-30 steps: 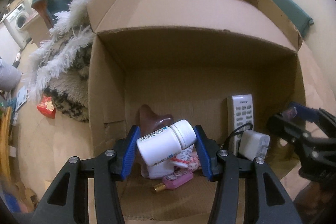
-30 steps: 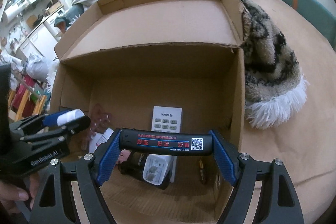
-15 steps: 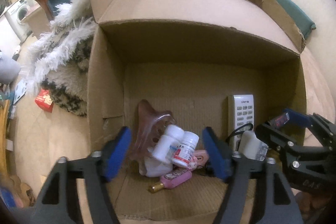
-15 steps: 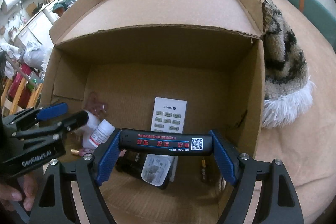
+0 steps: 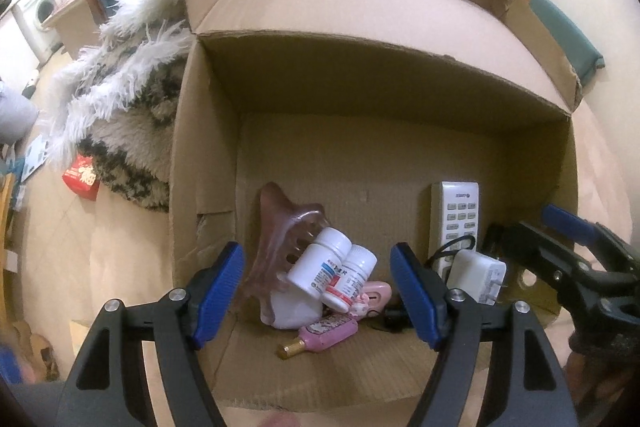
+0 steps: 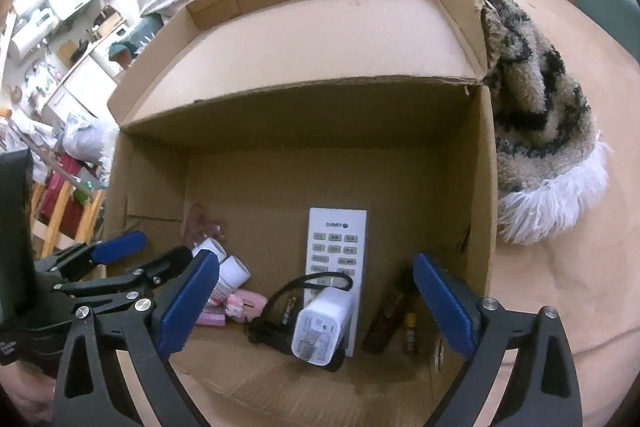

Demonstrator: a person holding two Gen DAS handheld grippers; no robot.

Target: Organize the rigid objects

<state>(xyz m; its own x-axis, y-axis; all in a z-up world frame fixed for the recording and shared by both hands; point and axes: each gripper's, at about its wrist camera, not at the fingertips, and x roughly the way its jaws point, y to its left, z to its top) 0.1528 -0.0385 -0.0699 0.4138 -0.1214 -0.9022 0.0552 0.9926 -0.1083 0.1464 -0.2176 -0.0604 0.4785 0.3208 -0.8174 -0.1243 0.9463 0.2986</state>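
Both grippers hang over the near edge of the open cardboard box (image 5: 208, 155), each tipped steeply downward into it. The left gripper (image 5: 318, 293) has its jaws spread with nothing between the blue pads; below them, in the box's left corner, two white pill bottles (image 5: 320, 263) lean side by side against a translucent pink comb-like piece (image 5: 280, 223), with a pink bottle (image 5: 324, 333) lying on the cardboard floor just in front.

The right gripper (image 6: 316, 303) sits to the right of the left one, its jaws opening wide and gripping nothing. Past them a white charger (image 6: 322, 327) with a black cable rests on the lower end of a white remote control (image 6: 338, 243) that lies flat on the box floor. A dark bottle-like object (image 6: 390, 311) lies by the right wall; I cannot tell what it is.

A shaggy patterned rug (image 6: 536, 131) presses against the outside of the box.
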